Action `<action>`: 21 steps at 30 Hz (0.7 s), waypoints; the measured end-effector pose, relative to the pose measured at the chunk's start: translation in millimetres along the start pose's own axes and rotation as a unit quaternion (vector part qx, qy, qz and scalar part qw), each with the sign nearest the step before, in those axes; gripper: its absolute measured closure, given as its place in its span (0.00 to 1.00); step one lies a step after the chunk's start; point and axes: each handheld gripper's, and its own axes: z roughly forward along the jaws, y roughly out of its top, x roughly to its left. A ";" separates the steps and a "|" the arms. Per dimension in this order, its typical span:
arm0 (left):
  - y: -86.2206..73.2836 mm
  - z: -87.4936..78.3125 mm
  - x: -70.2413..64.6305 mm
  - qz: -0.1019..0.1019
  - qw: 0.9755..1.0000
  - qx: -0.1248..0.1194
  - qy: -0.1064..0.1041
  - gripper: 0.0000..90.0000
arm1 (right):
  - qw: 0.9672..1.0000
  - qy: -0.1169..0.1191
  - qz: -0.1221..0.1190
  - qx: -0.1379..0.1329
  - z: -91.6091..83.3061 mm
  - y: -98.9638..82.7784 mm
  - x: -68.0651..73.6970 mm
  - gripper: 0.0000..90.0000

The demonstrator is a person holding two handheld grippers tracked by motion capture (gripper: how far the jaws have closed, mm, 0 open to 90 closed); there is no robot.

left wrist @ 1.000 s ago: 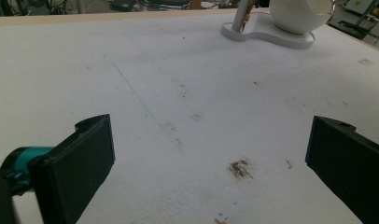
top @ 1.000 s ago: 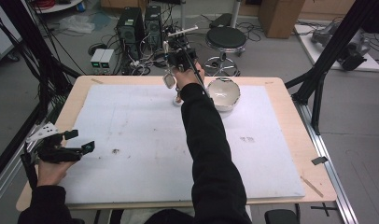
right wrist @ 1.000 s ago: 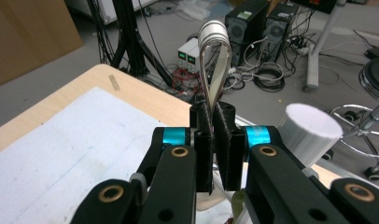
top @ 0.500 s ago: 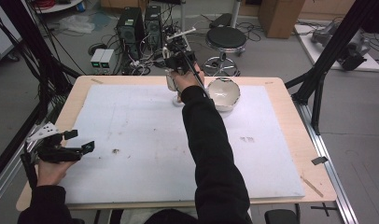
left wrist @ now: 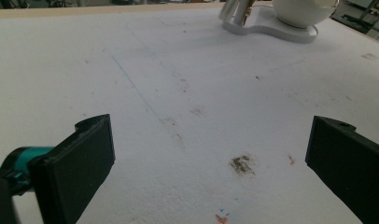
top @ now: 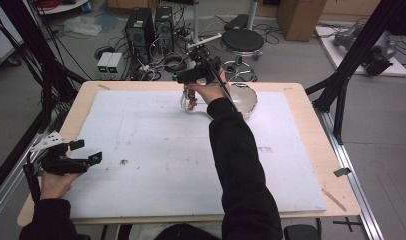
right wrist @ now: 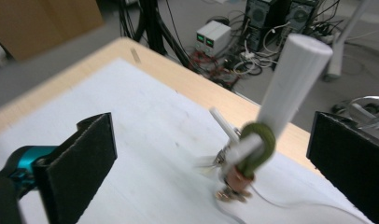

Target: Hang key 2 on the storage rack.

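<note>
Both jaws of the right gripper (right wrist: 211, 163) have just been opening and stand spread, the white pestle (right wrist: 290, 88) loose between them, upright on its stand just left of the bowl (top: 243, 100). Release looks done; backing away remains. Left gripper (left wrist: 211, 158) waits spread.

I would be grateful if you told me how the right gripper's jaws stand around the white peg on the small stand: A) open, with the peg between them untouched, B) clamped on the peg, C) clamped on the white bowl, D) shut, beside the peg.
A: in the right gripper view the right gripper has its jaws wide apart, having just opened, with the white peg standing free between them.
</note>
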 end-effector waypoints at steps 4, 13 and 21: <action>-0.1 0.0 -0.4 0.001 1.000 0.000 0.002 0.02 | 1.000 -0.001 -0.009 -0.015 -9.5 -8.5 -2.7 0.01; 0.1 -1.3 -1.2 0.005 1.000 0.000 0.004 0.02 | 0.999 -0.001 -0.002 -0.046 -37.5 -26.4 -12.9 0.01; 0.1 -2.6 -2.1 0.006 1.000 -0.001 0.007 0.02 | 0.998 -0.003 0.005 -0.059 -59.2 -48.8 -20.9 0.01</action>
